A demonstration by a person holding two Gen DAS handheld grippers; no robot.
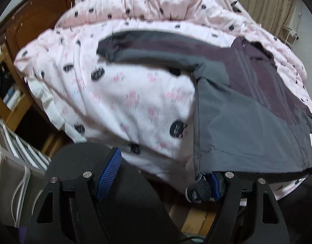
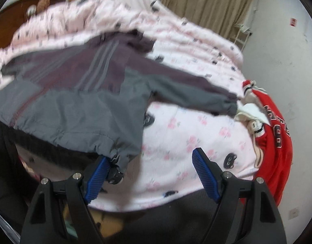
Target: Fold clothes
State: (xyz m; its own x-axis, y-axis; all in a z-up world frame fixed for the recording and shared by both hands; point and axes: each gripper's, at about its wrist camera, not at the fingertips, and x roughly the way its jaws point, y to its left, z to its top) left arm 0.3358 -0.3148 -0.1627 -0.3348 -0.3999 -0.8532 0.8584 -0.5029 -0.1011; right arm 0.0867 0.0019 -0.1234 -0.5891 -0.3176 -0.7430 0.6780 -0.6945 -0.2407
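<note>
A grey and dark purple jacket (image 1: 247,109) with three pale stripes lies spread on a bed, sleeves out to both sides; it also shows in the right wrist view (image 2: 74,93). My left gripper (image 1: 164,174) is open; the jacket's hem corner and a black cord stopper (image 1: 198,191) rest against its right finger. My right gripper (image 2: 152,172) is open; the other hem corner with its cord stopper (image 2: 115,175) drapes over its left finger. Neither gripper is closed on the fabric.
The bed is covered by a pink-and-white quilt (image 1: 123,101) printed with flowers and dark cat faces. A red garment with lettering (image 2: 275,126) lies piled at the bed's right edge. A brown wooden headboard (image 1: 34,20), a curtain (image 2: 206,4) and a white wall (image 2: 288,61) surround the bed.
</note>
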